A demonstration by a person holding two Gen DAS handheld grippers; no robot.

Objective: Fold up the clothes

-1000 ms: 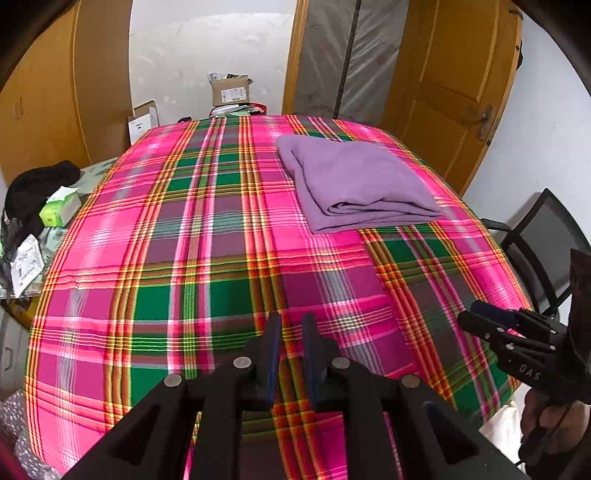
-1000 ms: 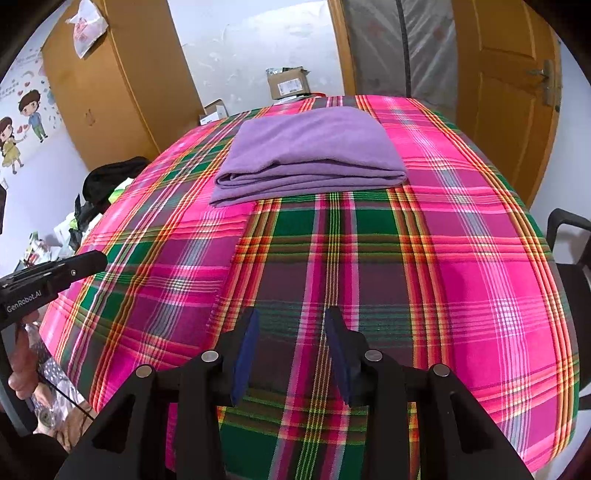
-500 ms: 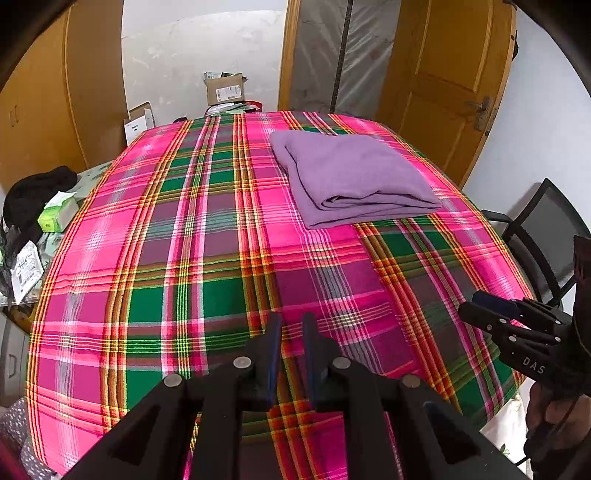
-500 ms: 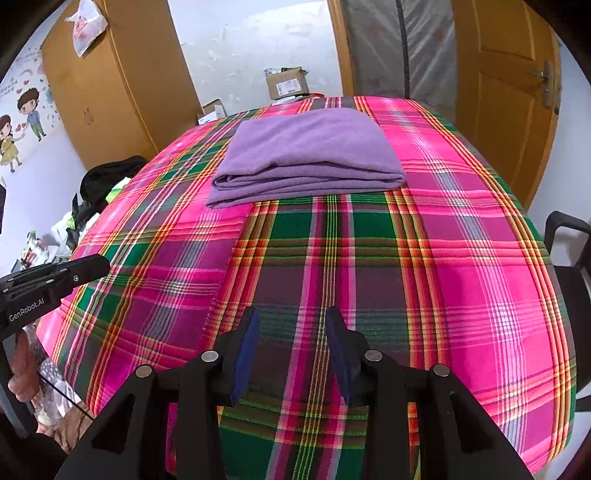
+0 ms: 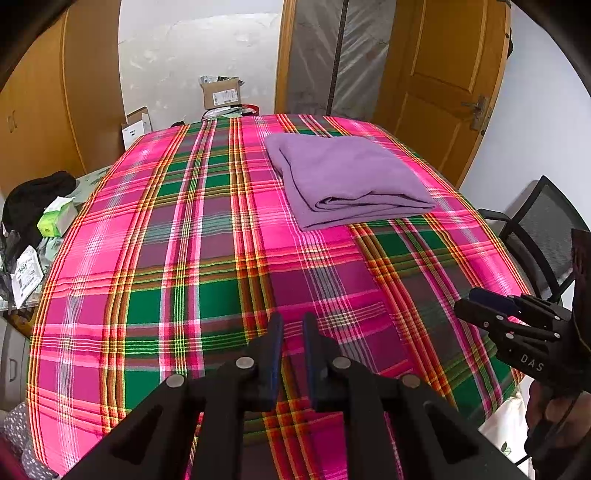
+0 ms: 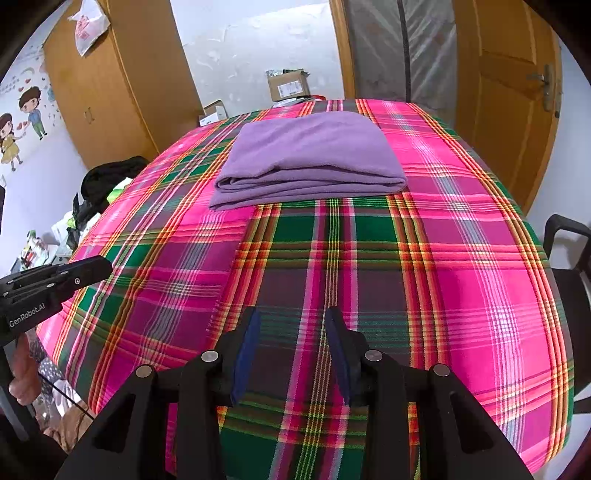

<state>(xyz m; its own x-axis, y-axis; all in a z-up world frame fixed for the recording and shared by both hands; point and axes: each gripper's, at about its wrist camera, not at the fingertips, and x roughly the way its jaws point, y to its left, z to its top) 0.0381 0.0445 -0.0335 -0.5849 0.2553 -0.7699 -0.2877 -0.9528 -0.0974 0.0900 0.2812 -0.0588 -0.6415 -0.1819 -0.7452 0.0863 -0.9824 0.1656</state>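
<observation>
Chair (image 5: 535, 229) beside plaid table (image 5: 184, 277)

Bare plaid tablecloth (image 6: 369, 258) ahead, folded purple garment (image 6: 310, 158) beyond (far side)

Setting: a lived-in home room, seen from my 2 claws. Evidence: table under a pink-and-green plaid cloth (image 6: 461, 258); cartoon couple stickers (image 6: 22, 125) on the wall; yellow wooden wardrobe (image 6: 122, 85) with a plastic bag (image 6: 90, 27) hung on it; panelled wooden door (image 6: 517, 92) with a lever handle; cardboard parcels (image 6: 290, 85) on the floor; tissue box (image 5: 57, 221) among side clutter; black mesh chair (image 5: 543, 229).
</observation>
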